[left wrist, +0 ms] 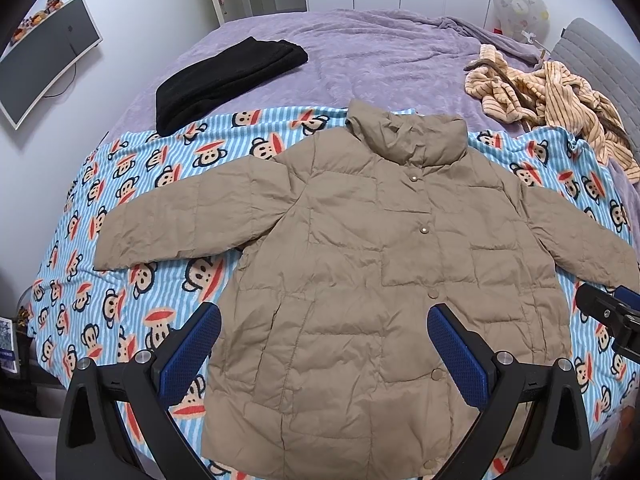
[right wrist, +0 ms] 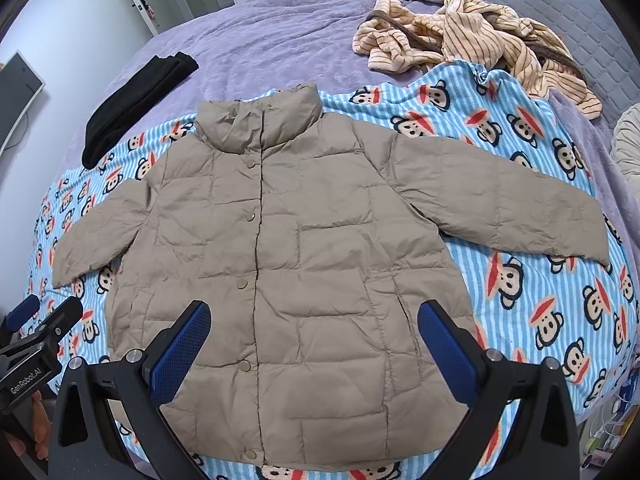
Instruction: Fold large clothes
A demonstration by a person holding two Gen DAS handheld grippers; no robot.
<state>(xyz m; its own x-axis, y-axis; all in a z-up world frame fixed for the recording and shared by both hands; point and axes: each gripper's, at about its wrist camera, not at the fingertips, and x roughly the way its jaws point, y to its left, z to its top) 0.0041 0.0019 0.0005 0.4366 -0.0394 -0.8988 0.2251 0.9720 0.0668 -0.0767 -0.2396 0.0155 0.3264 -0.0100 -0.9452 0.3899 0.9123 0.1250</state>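
Note:
A tan quilted puffer jacket (left wrist: pixel 352 264) (right wrist: pixel 288 248) lies flat and buttoned, front up, on a monkey-print striped blanket (left wrist: pixel 120 208) (right wrist: pixel 532 280). Both sleeves spread sideways and the collar points to the far side. My left gripper (left wrist: pixel 324 320) hovers open above the jacket's lower front, nothing between its blue pads. My right gripper (right wrist: pixel 314 316) also stands open over the lower hem area, apart from the cloth. In each view the other gripper peeks in at the edge: the right one (left wrist: pixel 612 312), the left one (right wrist: pixel 40 332).
A folded black garment (left wrist: pixel 228 80) (right wrist: pixel 136 100) lies at the far left on the purple bedspread (left wrist: pixel 380 52) (right wrist: pixel 280 36). A crumpled orange striped garment (left wrist: pixel 552 96) (right wrist: pixel 472 40) sits at the far right. A monitor (left wrist: pixel 44 56) stands left of the bed.

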